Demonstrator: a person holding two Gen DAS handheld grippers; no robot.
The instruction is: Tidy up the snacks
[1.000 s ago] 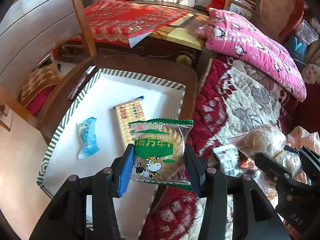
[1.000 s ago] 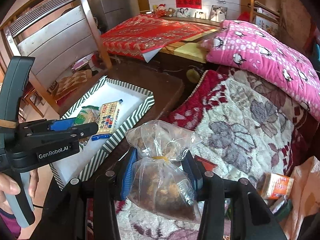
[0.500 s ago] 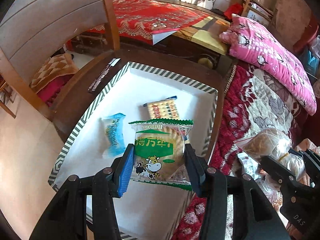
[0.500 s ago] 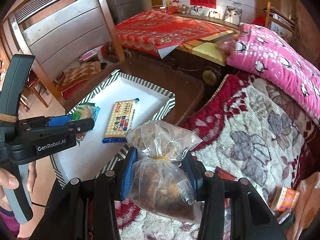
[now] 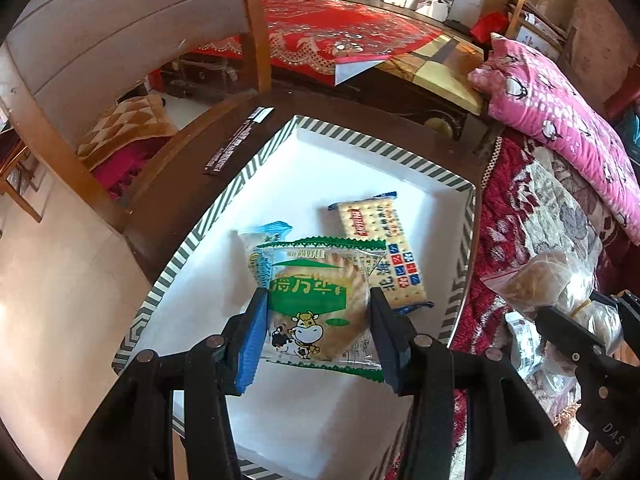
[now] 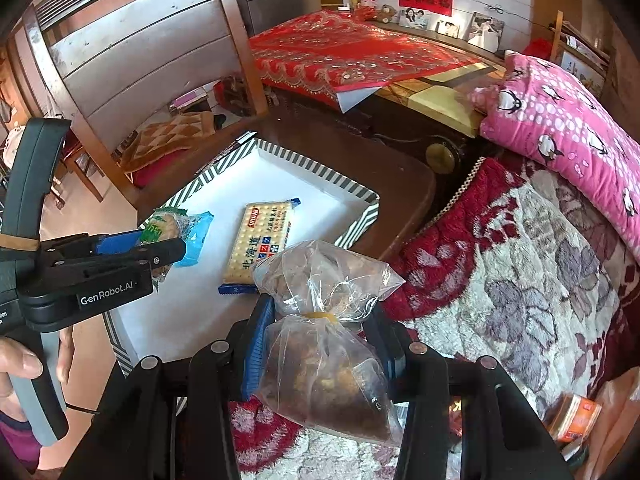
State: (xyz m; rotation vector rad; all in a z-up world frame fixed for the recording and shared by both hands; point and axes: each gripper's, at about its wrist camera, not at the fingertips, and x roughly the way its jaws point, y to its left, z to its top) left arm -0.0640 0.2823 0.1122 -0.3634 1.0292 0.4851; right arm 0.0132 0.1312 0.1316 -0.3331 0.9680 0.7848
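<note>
Left fingers [image 5: 256,320] clamped on biscuit packet [image 5: 316,304], right fingers [image 6: 260,344] clamped on clear bag [image 6: 324,360]

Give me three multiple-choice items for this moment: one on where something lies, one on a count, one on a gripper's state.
1. Where does the yellow cracker pack lie?
A. in the striped tray
B. on the flowered blanket
C. on the pink pillow

2. How many snack packs lie on the tray floor, leaving out anything held?
A. one
B. two
C. four

3. What is the right gripper doing?
A. standing open with nothing in it
B. clamping a clear bag of brown snacks
C. clamping a drink can

Answers:
1 A, the cracker pack rests on the tray's white floor.
2 B, only the cracker pack and the blue packet lie there; the green cow packet is in the left gripper.
3 B, its pads press the bag from both sides.
</note>
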